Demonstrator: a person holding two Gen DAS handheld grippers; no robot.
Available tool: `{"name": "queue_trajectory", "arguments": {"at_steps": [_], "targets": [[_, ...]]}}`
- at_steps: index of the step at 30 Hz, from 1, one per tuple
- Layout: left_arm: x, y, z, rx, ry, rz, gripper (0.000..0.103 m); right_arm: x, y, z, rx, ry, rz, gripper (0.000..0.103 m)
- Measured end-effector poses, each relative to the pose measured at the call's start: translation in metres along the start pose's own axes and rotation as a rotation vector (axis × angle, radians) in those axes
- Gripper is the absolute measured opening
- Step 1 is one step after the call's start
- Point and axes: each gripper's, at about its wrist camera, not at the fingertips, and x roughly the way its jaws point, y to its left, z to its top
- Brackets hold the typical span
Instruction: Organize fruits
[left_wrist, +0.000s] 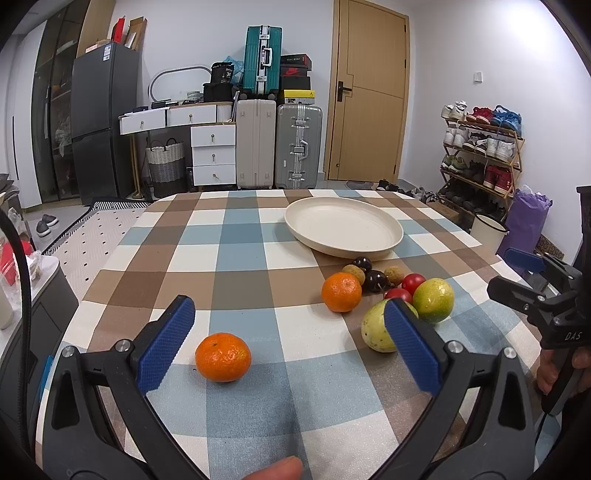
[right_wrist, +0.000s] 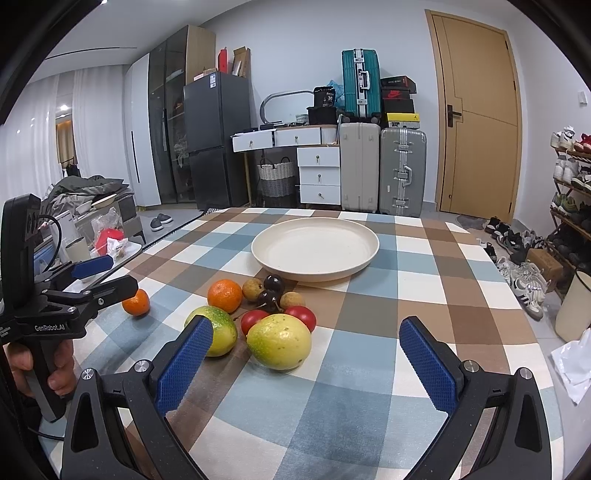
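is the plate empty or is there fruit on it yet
Empty: the plate shows only its bare cream surface in both views; all the fruit lies on the tablecloth.

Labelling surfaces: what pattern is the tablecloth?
The tablecloth is checked in blue, brown and cream squares, clearest in the right wrist view.

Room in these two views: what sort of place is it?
Most likely a lived-in home, a combined dining and storage room: a checked table with fruit by a plate, stacked suitcases, a fridge, and a full shoe rack.
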Motion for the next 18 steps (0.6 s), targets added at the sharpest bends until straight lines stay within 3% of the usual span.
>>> {"name": "queue_trajectory", "arguments": {"at_steps": [18], "targets": [[0.0001, 0.0005, 0.0001, -0.002, 0.000, -0.001, 0.102, 0.0013, 0.0018, 0.0003, -0.001, -0.001, 0.002, 0.103]]}}
